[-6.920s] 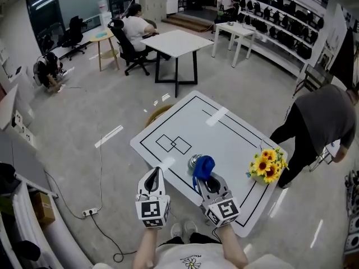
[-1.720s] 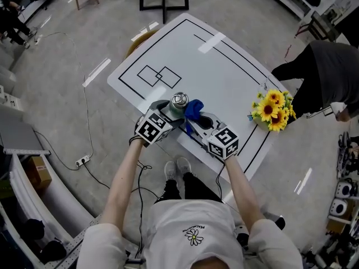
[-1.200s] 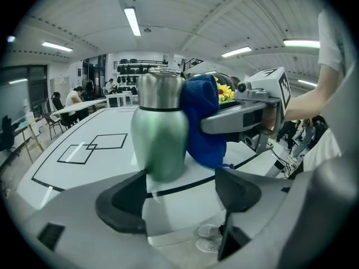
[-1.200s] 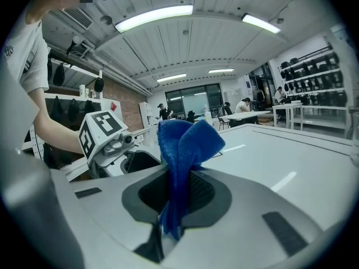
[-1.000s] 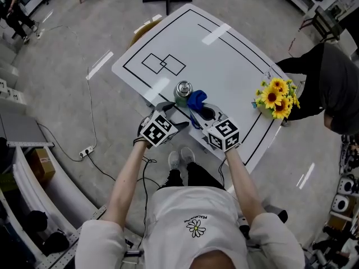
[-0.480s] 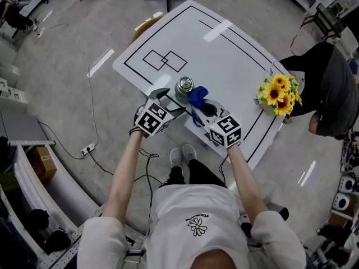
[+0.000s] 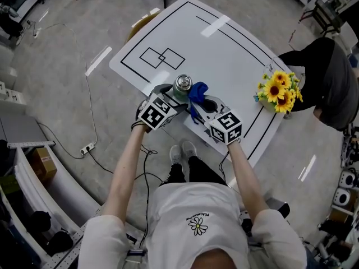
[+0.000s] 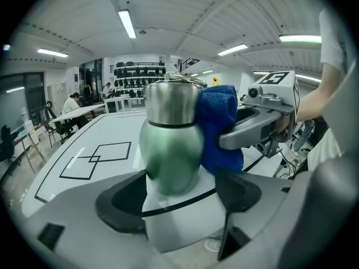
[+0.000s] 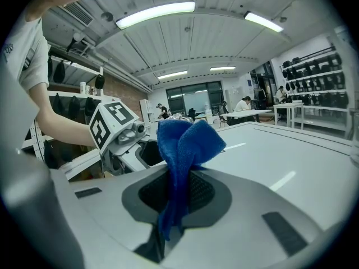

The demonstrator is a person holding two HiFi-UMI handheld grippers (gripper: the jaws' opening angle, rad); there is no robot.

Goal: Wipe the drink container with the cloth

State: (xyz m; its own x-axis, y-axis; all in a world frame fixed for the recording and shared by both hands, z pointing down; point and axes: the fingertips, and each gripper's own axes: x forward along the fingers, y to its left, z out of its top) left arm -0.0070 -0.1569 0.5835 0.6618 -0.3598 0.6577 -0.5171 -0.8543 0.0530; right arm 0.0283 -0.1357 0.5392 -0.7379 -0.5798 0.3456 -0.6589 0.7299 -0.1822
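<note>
Left tongs spread around bottle (base hidden); right tongs pinch cloth.

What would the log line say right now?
left hand-held gripper: open around bottle | right hand-held gripper: holds cloth beside bottle

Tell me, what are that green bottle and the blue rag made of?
The bottle looks like metal: its body has a satin green coat with soft reflections, and its top is bare and silvery, probably brushed steel. The blue rag looks like soft fabric, perhaps microfibre or terry: it has a fuzzy nap, limp folds and no shine.
</note>
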